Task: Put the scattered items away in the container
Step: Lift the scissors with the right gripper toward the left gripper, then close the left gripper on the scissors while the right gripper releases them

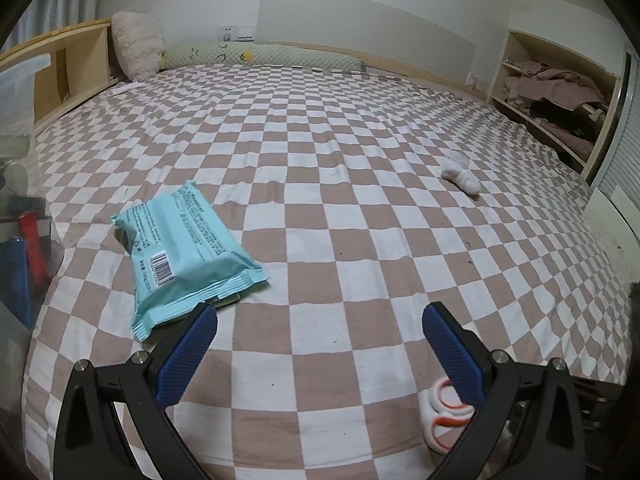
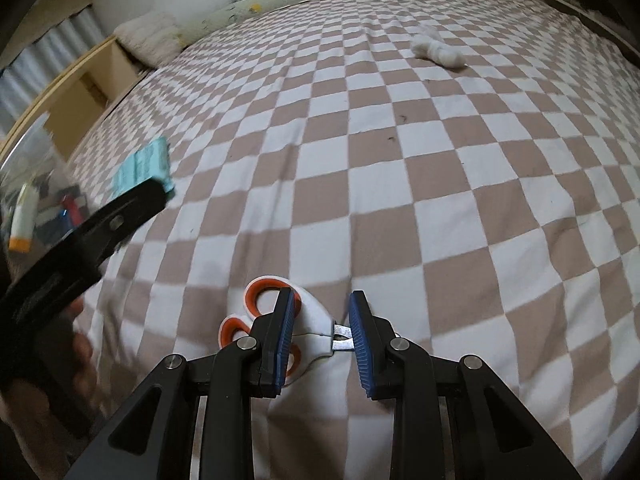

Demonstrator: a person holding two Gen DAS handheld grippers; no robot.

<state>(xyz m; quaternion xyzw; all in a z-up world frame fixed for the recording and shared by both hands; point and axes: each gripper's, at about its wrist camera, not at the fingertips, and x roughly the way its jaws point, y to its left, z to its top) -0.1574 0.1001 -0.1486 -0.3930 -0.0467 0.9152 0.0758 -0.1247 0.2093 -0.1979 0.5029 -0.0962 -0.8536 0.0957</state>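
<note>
Right gripper [image 2: 320,328], jaws narrowed astride the scissors [image 2: 308,320] for pickup, while the left gripper [image 1: 320,344] hovers spread near the wipes pack [image 1: 188,256].

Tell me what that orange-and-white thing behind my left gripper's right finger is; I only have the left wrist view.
Observer: Scissors, white with orange handle loops, lying flat on the checkered sheet.
Operator: Where is the right gripper?
Observer: The right gripper is right over them near the pivot, jaws apart, one finger by the handles and the other by the blades.
Operator: Anything in the container I can't make out?
Observer: A white tube with an orange cap sits inside the clear container.
</note>
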